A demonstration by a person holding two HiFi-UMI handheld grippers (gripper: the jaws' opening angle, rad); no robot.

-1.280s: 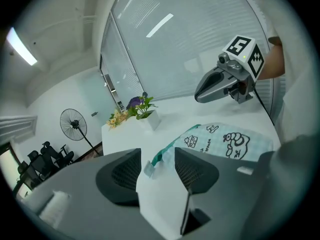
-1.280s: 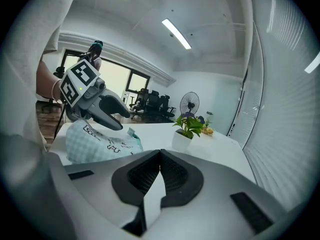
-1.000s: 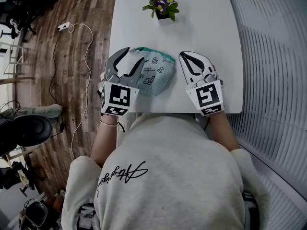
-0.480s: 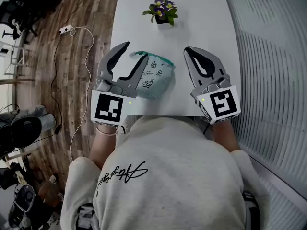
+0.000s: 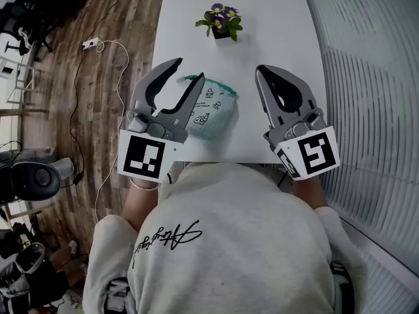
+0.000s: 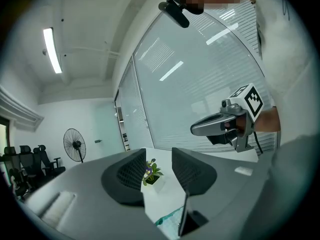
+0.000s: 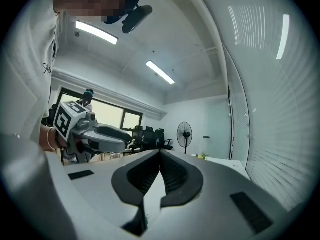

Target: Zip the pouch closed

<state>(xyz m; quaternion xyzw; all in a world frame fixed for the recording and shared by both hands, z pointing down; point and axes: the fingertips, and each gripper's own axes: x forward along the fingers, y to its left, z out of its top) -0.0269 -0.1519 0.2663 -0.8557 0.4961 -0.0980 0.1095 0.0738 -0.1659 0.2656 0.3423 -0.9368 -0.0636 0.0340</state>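
Observation:
The pouch [image 5: 213, 107], pale with small prints and teal trim, lies on the white table [image 5: 275, 25] near its front edge. My left gripper [image 5: 188, 69] hovers above the pouch's left side, lifted off the table. Its jaws have just been closing a little but stand apart with nothing between them. In the left gripper view [image 6: 159, 156] the potted plant [image 6: 151, 172] shows through the gap and a corner of the pouch [image 6: 167, 222] lies below. My right gripper [image 5: 262, 70] hangs in the air right of the pouch, shut and holding nothing; the right gripper view [image 7: 161, 155] shows its pads pressed together.
A small potted plant with purple flowers [image 5: 221, 19] stands farther back on the table. A power strip with a white cable [image 5: 91, 43] lies on the wooden floor to the left. A ribbed glass wall [image 5: 366, 64] runs along the right side.
Both grippers have lifted up off the table toward the head camera and look larger. The left jaws have narrowed slightly. The pouch lies where it was.

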